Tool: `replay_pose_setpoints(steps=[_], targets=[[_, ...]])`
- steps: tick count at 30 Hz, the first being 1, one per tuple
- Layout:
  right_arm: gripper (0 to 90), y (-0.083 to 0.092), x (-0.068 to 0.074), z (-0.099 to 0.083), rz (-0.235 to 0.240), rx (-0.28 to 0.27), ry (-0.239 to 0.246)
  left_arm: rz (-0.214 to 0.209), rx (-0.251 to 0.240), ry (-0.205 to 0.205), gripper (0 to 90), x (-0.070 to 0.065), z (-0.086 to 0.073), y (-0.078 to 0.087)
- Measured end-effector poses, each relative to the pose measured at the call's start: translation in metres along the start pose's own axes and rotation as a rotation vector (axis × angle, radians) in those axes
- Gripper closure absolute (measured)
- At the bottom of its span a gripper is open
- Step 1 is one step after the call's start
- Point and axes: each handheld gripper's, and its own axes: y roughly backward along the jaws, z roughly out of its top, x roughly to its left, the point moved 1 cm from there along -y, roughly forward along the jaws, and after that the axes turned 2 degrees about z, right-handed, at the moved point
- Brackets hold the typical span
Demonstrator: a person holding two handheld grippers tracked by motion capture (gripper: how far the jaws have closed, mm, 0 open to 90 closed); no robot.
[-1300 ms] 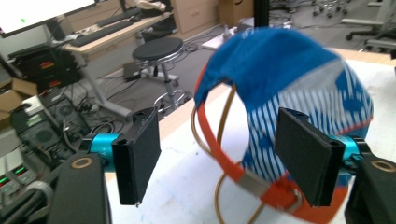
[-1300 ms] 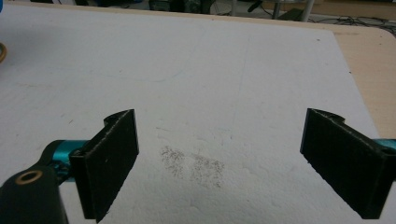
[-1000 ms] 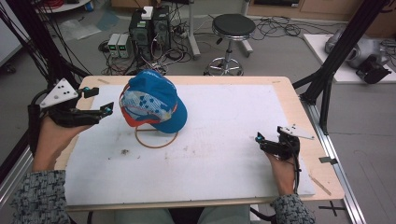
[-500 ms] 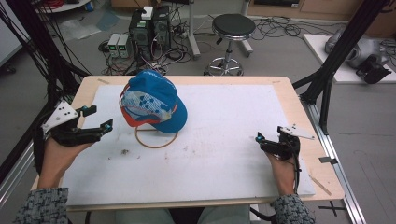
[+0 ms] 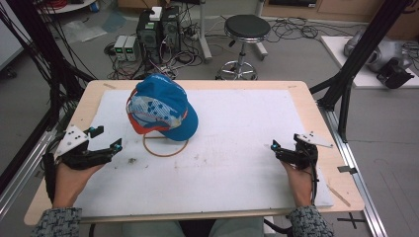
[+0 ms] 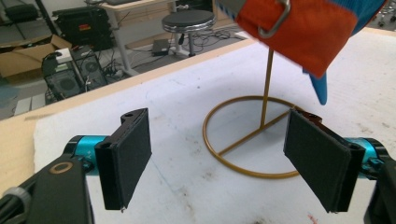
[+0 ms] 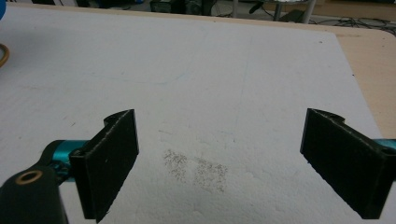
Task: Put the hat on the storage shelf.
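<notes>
A blue cap [image 5: 160, 108] with an orange back strap [image 6: 303, 32] and a metal buckle [image 6: 273, 18] hangs on a gold wire stand [image 6: 268, 74]. The stand's ring base [image 5: 165, 145] lies on the white foam mat [image 5: 237, 168]. My left gripper [image 5: 108, 137] is at the table's left, a short way left of the ring, and points toward it. Its jaws are open and hold nothing [image 6: 224, 163]. Near the mat's right edge my right gripper [image 5: 284, 143] rests low, open over bare mat [image 7: 229, 163], far from the cap.
The mat covers most of a wooden table [image 5: 89, 103]. A grey smudge [image 7: 196, 170] marks the mat before the right jaws. Behind the table stand a stool [image 5: 247, 29], computer boxes [image 5: 158, 24] and cables. Black frame posts [image 5: 346, 84] rise at both sides.
My left gripper has moved down and back toward the near edge, away from the cap's side. The right gripper and the cap have stayed put.
</notes>
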Motion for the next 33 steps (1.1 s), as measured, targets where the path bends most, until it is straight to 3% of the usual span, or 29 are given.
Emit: replay_pose_setpoints(steps=[13,33], targets=[[10.5,0.000,0.001,0.000,0.002,-0.003,0.008,-0.023,0.043,0.006,21.1,-0.008,-0.023,-0.007],[10.5,0.003,0.000,-0.002,-0.008,0.008,0.020,-0.074,0.058,0.018,20.2,-0.012,-0.031,-0.022]])
